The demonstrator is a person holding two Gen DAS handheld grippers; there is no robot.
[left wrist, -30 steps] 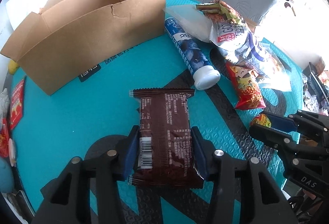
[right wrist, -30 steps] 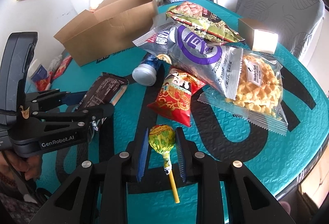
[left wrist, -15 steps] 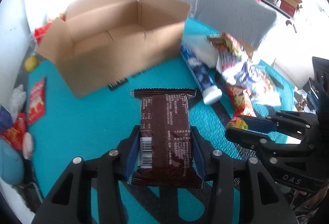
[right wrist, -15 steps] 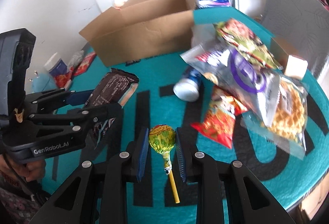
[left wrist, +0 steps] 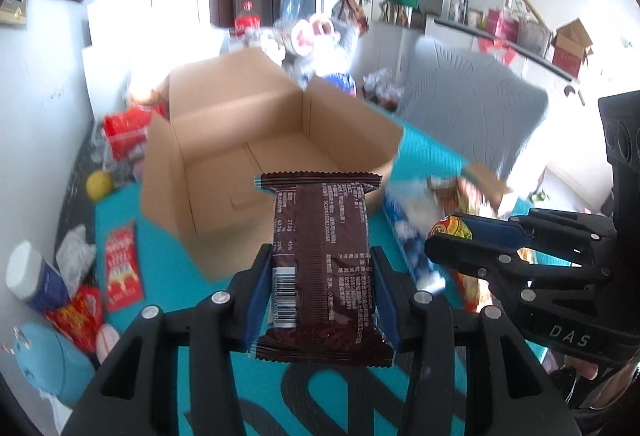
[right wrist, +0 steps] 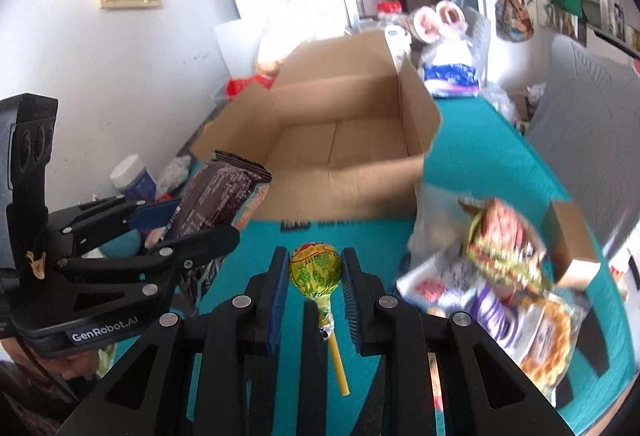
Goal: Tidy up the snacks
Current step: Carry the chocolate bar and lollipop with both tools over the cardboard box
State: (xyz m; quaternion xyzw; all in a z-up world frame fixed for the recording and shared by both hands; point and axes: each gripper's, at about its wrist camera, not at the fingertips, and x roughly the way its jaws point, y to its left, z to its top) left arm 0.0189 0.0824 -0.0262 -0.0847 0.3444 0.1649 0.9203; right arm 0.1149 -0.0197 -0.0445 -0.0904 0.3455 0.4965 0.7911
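Left wrist view showed the left gripper closed on a dark brown snack bar wrapper, its blue pads pressing both long sides, barcode facing up, the pack held clear above the teal table mat. Right wrist view showed the right gripper clamped on the green-yellow wrapped head of a lollipop, the yellow stick trailing back toward the camera. Beyond both grippers sat an open cardboard box with its flaps up, nothing visible inside it, near the table's far edge. Red sachets lay along the left edge, and a blurred heap of snack bags crowded the right side beside a small carton.
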